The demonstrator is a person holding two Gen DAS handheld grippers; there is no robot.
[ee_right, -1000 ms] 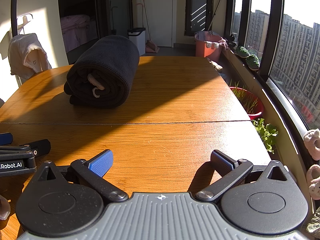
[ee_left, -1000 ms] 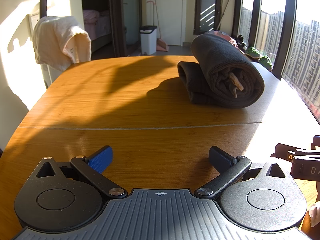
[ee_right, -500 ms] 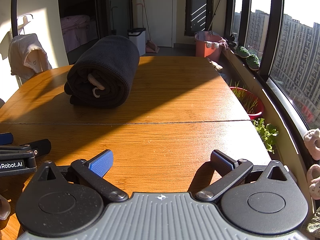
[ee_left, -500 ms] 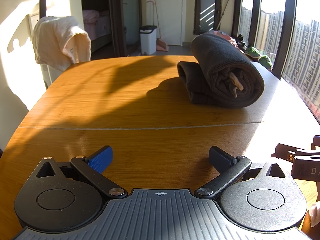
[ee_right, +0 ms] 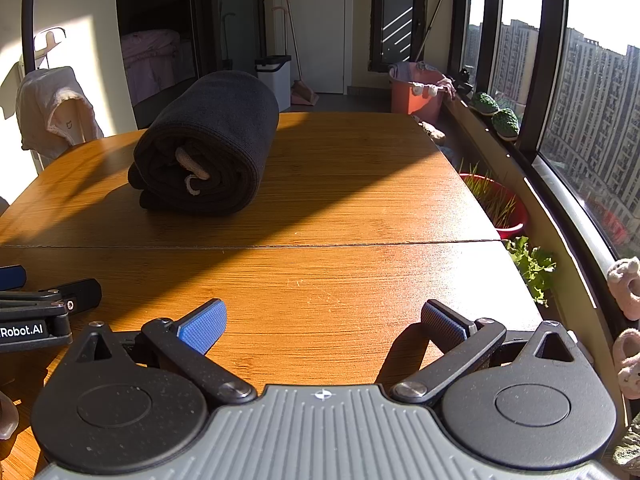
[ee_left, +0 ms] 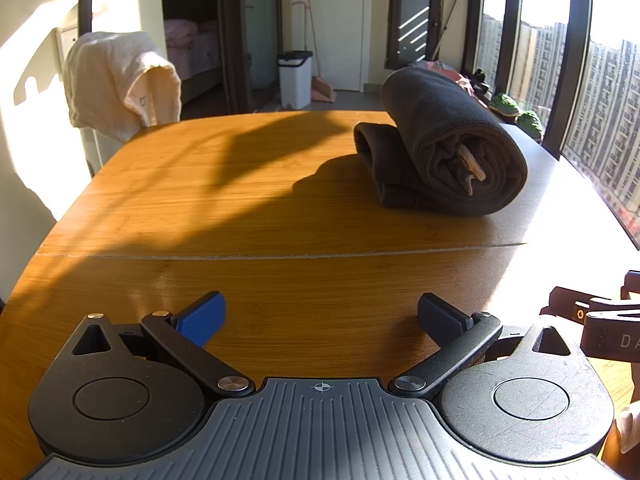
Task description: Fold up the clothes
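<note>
The dark rolled garment [ee_left: 448, 152] lies on my counter [ee_left: 248, 216]; both my tongs [ee_left: 320, 314] [ee_right: 322, 322] stay open and empty, nothing has moved.

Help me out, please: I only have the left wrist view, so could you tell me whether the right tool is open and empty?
Observer: Yes. The right tool is open, with only the bare table between its fingers.
Operator: Thank you. What lies past the table's right edge?
Observer: A red pot of grass sits low beside that edge, under the window.
Operator: And what is hidden behind the rolled dark garment?
Observer: A pink tub with laundry draped on its rim stands beyond the table's far end.
</note>
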